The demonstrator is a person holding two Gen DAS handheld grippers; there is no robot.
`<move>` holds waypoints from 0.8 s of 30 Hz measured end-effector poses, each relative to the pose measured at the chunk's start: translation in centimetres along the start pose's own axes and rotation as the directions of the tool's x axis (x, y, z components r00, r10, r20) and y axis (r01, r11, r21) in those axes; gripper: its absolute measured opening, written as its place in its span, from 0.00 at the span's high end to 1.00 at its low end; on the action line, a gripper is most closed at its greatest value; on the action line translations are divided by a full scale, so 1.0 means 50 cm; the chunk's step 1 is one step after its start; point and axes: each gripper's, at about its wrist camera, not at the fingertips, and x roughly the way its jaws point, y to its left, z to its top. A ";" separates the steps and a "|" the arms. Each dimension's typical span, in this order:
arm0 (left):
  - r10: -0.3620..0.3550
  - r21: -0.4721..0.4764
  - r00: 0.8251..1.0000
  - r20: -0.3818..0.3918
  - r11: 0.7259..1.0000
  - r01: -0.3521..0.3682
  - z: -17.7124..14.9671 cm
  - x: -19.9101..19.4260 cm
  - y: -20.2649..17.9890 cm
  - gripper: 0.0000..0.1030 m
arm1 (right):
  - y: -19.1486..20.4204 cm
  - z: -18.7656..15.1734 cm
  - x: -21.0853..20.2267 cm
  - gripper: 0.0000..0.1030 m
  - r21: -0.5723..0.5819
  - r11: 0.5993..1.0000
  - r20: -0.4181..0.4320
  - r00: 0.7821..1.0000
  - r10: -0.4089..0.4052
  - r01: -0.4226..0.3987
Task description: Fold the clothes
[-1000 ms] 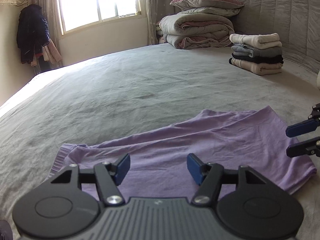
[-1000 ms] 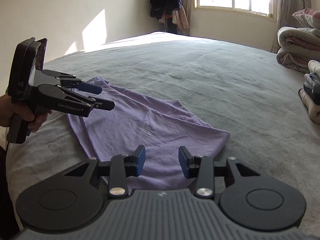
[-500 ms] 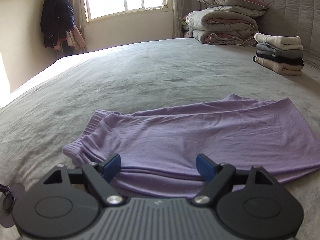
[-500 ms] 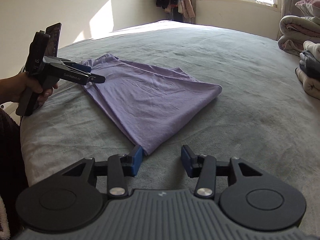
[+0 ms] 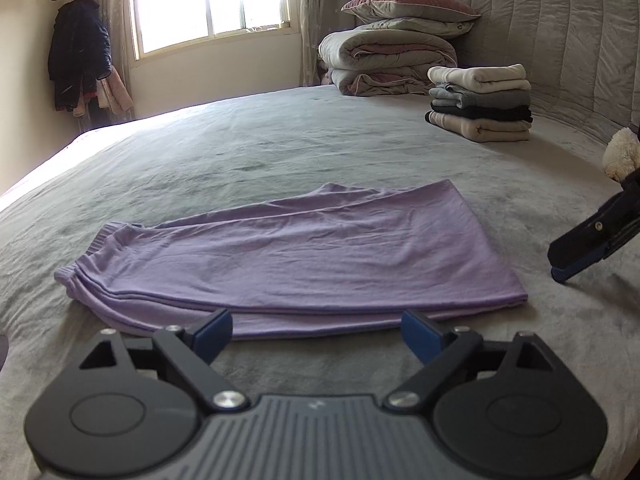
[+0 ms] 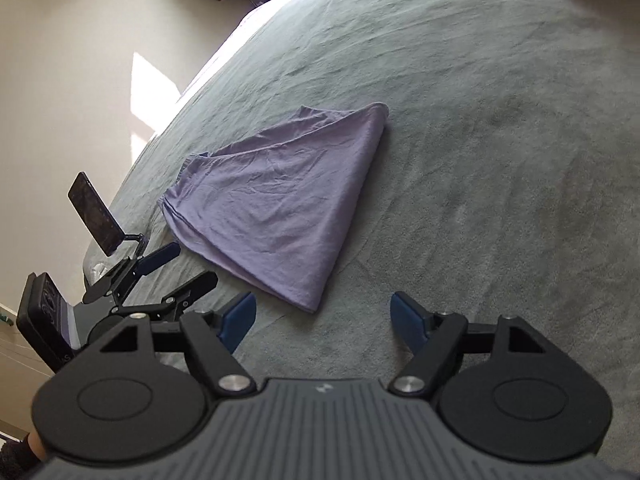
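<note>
Both tongs are empty and opening: our left tongs spread just short of the near folded edge of the purple garment, and our right tongs spread beside its near corner, touching nothing. We judge the garment already folded at least once, lying flat with layered edges toward us on the grey bed, so one or more folds and a move to the folded stack far behind the garment likely remain. Around the garment on every side the bed gives us open room.
</note>
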 end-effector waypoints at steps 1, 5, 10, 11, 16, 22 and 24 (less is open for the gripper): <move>-0.007 0.006 1.000 0.003 1.000 0.007 0.001 0.000 -0.013 0.08 | -0.006 0.006 0.001 0.22 0.036 0.999 -0.006 1.000 0.017 -0.017; -0.028 0.053 1.000 -0.002 0.998 0.028 0.011 0.008 -0.074 0.07 | -0.019 0.018 0.001 0.18 0.150 0.987 -0.016 0.998 0.064 -0.061; 0.003 0.113 1.000 -0.031 0.994 0.001 0.020 0.017 -0.147 0.08 | -0.020 0.023 0.004 0.17 0.205 0.975 -0.020 0.996 0.088 -0.082; -0.001 0.116 0.999 -0.036 0.993 0.005 0.021 0.017 -0.158 0.10 | -0.022 0.025 0.002 0.17 0.207 0.975 -0.019 0.996 0.087 -0.081; 0.010 0.138 0.999 -0.045 0.990 -0.004 0.028 0.023 -0.212 0.27 | -0.031 0.033 -0.013 0.16 0.214 0.974 -0.005 0.997 0.071 -0.068; 0.020 0.070 0.998 -0.062 0.997 -0.016 0.044 0.045 -0.237 0.44 | -0.055 0.035 -0.038 0.17 0.239 0.970 0.048 0.998 0.042 -0.053; 0.026 0.045 0.998 -0.066 0.999 -0.023 0.048 0.052 -0.241 0.47 | -0.058 0.036 -0.043 0.17 0.251 0.967 0.072 0.997 0.028 -0.045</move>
